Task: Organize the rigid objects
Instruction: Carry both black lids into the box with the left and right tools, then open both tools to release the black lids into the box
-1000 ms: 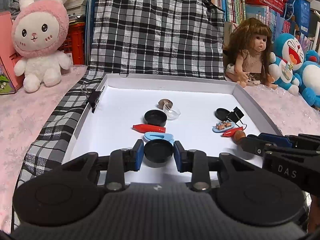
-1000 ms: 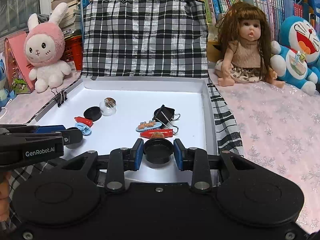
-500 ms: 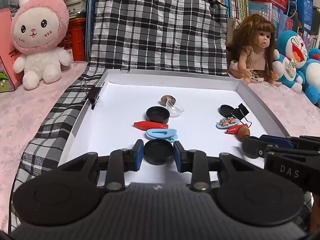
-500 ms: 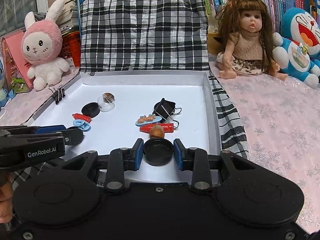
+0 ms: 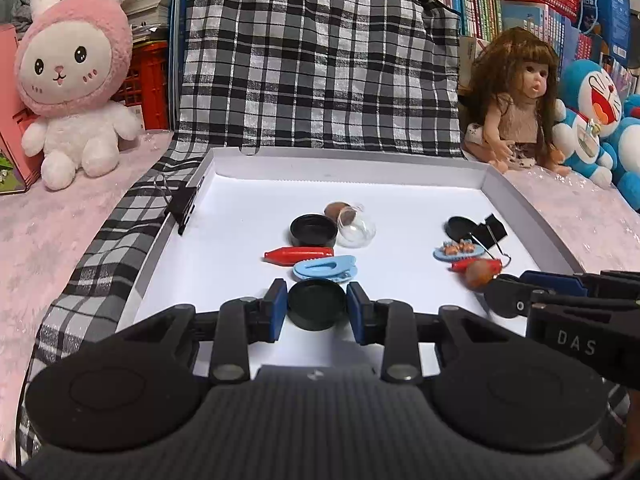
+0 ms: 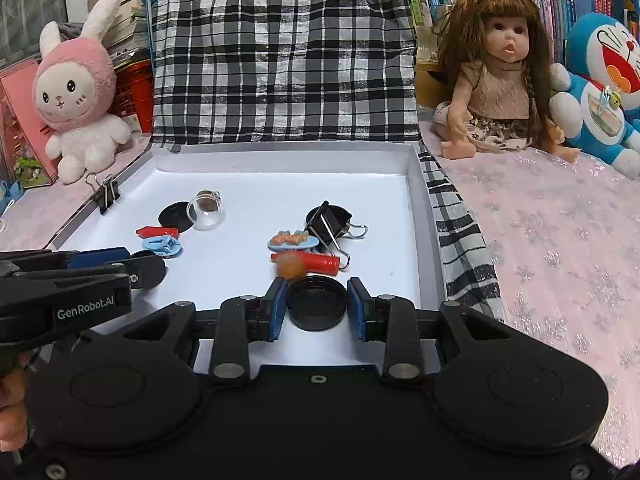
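Observation:
My left gripper (image 5: 317,306) is shut on a black round lid (image 5: 316,305) over the near left of a white tray (image 5: 344,162). My right gripper (image 6: 316,303) is shut on another black round lid (image 6: 316,303) over the tray's near right. Ahead of the left gripper lie a blue clip (image 5: 325,268), a red clip (image 5: 298,255), a black lid (image 5: 313,231) and a clear glass globe (image 5: 356,226). Ahead of the right gripper a blurred brown ball (image 6: 291,266) lies by a red clip (image 6: 316,261), a blue food charm (image 6: 293,239) and a black binder clip (image 6: 330,220).
A binder clip (image 6: 106,192) grips the tray's left wall. A checked cloth (image 6: 280,52) lies under and behind the tray. A pink rabbit plush (image 5: 74,80) sits at the left, a doll (image 6: 500,76) and a blue cat plush (image 6: 604,88) at the right, on pink cloth.
Both grippers have pulled back toward the tray's near edge with their lids. The brown ball has come out from behind the right lid and looks blurred.

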The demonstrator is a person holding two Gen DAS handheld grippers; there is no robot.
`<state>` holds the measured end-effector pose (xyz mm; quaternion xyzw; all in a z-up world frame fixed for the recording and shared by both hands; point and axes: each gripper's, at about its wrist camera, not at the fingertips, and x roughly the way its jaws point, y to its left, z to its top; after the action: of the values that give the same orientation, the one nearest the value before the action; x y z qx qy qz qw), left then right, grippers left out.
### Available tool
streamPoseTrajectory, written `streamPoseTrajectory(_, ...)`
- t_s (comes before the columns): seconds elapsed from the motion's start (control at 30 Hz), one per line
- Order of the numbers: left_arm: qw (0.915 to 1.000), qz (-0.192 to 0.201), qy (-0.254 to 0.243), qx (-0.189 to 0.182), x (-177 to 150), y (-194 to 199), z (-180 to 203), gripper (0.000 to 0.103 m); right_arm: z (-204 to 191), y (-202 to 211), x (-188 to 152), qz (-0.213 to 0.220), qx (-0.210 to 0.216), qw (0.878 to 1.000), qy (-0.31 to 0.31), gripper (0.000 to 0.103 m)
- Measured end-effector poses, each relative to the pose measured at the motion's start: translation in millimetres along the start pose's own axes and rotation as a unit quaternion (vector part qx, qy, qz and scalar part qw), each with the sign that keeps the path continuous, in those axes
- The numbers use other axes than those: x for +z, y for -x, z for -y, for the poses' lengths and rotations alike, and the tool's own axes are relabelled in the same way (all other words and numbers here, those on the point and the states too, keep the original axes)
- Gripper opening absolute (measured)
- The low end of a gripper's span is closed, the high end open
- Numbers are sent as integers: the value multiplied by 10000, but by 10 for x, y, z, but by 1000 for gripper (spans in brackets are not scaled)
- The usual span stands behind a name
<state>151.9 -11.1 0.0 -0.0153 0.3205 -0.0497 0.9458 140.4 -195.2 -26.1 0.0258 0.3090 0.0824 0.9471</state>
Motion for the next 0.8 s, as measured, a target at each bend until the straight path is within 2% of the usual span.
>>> streamPoseTrajectory(0.3,9999,59,-78,43,-13,-31,3,41,22,-83,23,46,24,10000,45,32)
streamPoseTrajectory(0.33,9999,59,-87,34,-16,-26,4,44,17,-81,15,45,36,10000,60,32)
streamPoseTrajectory(0.37,9999,63,-93,36,-19,-20,6,53,10,-79,7,47,43,10000,74,32)
streamPoseTrajectory(0.57,9999,69,-128,52,-28,-6,13,55,-5,-82,-8,45,48,9999,112,32)
streamPoseTrajectory(0.8,9997,152,-166,12,-33,56,27,69,-13,-39,-22,75,58,9999,143,33)
